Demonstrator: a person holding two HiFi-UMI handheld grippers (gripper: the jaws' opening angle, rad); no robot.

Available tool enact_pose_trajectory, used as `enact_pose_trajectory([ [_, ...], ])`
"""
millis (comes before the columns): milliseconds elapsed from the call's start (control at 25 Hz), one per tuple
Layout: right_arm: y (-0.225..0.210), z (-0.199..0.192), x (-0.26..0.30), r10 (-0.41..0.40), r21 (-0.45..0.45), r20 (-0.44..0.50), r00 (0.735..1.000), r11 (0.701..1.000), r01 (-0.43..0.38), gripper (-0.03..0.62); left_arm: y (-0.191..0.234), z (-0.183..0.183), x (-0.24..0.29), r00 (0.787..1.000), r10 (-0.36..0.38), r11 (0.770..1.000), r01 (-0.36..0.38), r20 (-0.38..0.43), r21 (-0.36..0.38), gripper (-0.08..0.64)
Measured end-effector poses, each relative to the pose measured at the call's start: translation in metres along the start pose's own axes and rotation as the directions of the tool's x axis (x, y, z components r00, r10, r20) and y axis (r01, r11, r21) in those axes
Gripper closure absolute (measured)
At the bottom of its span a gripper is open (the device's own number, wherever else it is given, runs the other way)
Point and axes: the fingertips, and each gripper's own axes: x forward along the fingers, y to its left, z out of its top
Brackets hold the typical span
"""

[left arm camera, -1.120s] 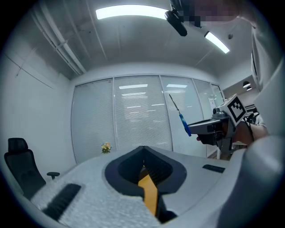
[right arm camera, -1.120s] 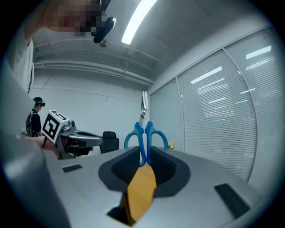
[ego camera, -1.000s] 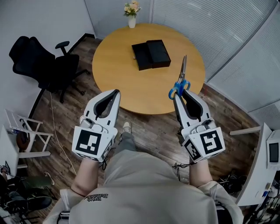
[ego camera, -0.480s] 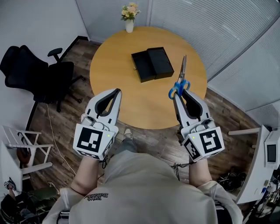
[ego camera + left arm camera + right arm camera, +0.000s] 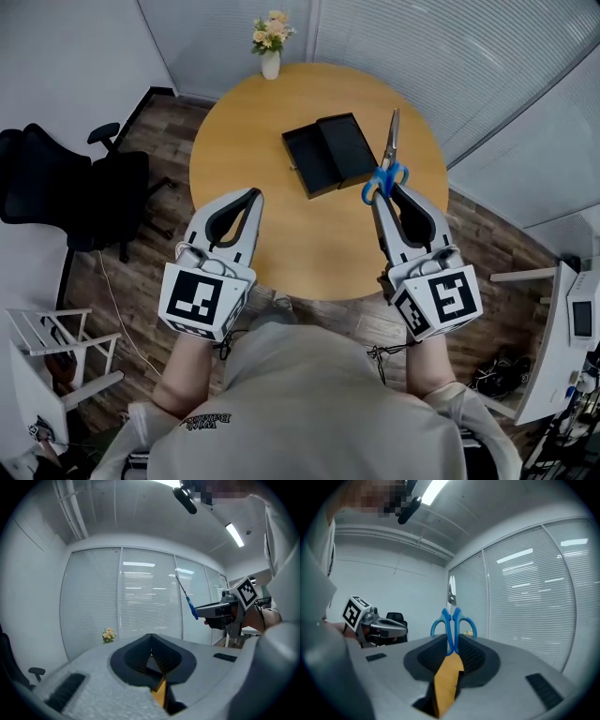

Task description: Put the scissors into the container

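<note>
Wooden and round, the worktop (image 5: 272, 220) is seen from above, with dark plank flooring around it. A black office chair (image 5: 70, 202) is parked on the floor well apart from the worktop's left edge.

Both claws are held out over the near edge of the worktop. The left claw (image 5: 251, 195) is held over the near-left part of the worktop; in the left gripper view its jaws (image 5: 151, 645) are pressed together at the tips and nothing is caught between them. The right claw (image 5: 382, 193) is held over the near-right part, and its jaws are clenched on the blue handles of the scissors (image 5: 389, 157).

A black container (image 5: 330, 153) is laid open in two shallow halves, side by side, towards the far-right part of the worktop. The scissors are not in it: they are carried by the right claw with the closed blades pointed away from the person, and in the head view they appear just beside the container's right edge. In the right gripper view the scissors (image 5: 452, 620) are seen upright, with the handle loops just past the jaw tips.

A small white vase of flowers (image 5: 270, 47) is set at the far edge of the worktop.
</note>
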Motion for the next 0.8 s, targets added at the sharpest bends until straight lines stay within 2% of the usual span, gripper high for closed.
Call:
enact_pose_trajectory([
  [440,-0.013,-0.004,0.049,-0.049,0.001,-0.035,0.998,0.999,0.049,0.508,0.042,-0.013,0.030,0.999,-0.037,0.999,0.036,-0.016,-0.029,0.538],
  [800,-0.031,-0.018,0.064,-0.020,0.009,-0.070,0.997,1.000,0.021,0.508,0.045,-0.026,0.047,0.998,-0.016,0.999,0.013,-0.056,-0.046,0.538],
])
